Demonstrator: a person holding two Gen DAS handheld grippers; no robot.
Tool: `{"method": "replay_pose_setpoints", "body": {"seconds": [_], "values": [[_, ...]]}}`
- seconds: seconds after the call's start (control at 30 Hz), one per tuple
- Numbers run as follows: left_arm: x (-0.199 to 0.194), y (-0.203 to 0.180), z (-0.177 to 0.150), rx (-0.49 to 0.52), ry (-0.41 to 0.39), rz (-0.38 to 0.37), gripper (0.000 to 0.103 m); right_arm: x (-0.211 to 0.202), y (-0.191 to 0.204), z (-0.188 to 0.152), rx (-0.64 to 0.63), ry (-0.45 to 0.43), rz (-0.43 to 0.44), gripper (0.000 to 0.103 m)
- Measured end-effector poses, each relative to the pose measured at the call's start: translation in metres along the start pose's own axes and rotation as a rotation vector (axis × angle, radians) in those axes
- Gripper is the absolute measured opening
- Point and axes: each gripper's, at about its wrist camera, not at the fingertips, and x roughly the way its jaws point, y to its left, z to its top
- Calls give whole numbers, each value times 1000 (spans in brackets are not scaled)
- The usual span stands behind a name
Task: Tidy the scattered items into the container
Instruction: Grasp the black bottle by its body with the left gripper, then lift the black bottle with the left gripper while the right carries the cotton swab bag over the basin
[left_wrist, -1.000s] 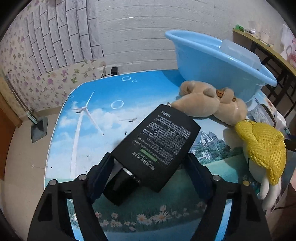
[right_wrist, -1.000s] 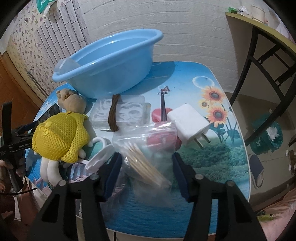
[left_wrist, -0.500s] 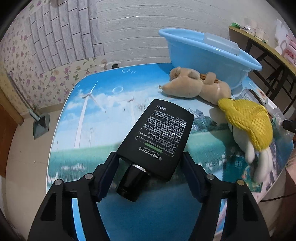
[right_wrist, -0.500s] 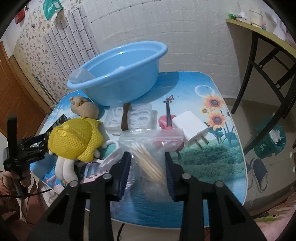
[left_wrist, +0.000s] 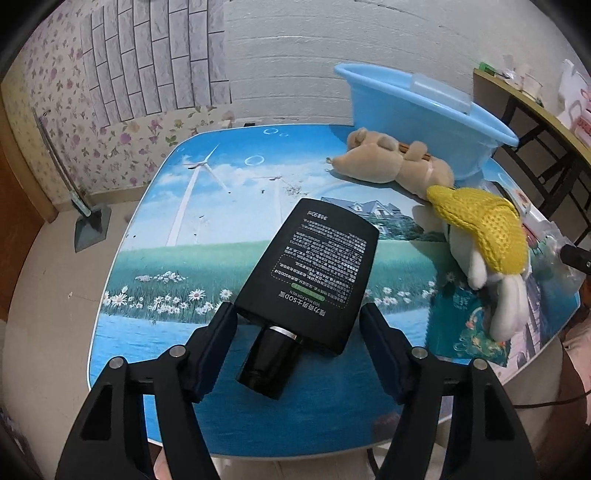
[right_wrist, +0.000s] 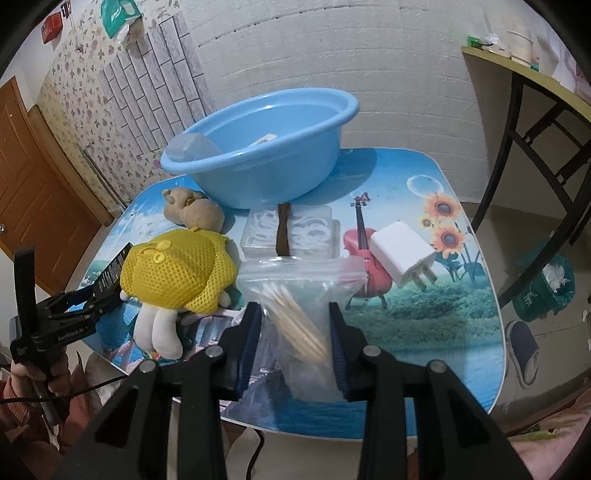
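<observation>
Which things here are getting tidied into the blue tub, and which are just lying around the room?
For the job:
blue basin
black bottle
bag of wooden sticks
yellow plush toy
tan plush toy
white charger

Just lying about:
green bin
shoe
dustpan

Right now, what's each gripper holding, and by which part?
Left gripper: the black bottle, gripped across its shoulders near the cap. Right gripper: the clear bag of toothpicks, pinched across its lower half.
</observation>
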Motion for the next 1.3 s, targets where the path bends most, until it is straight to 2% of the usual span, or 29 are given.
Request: {"method": "replay_pose_setpoints", "body": {"seconds": [0.2, 0.37, 0.8, 0.87, 1.1, 1.3], "values": [[0, -6, -6, 40, 11, -8, 69, 1, 0, -2, -3, 6, 1, 34], [-4, -9, -6, 52, 12, -61, 69, 3, 1, -3, -6, 14, -1, 34], [10, -5, 10, 48, -6, -60, 70, 6, 4, 1, -13, 29, -14, 34], [12, -7, 10, 52, -4, -76, 64, 7, 6, 2, -17, 30, -17, 34], [14, -7, 13, 19, -21, -68, 62, 10, 15, 3, -36, 37, -6, 34], [-5, -11, 19, 17, -66, -80, 62, 3, 22, 6, -63, 3, 1, 34]]}}
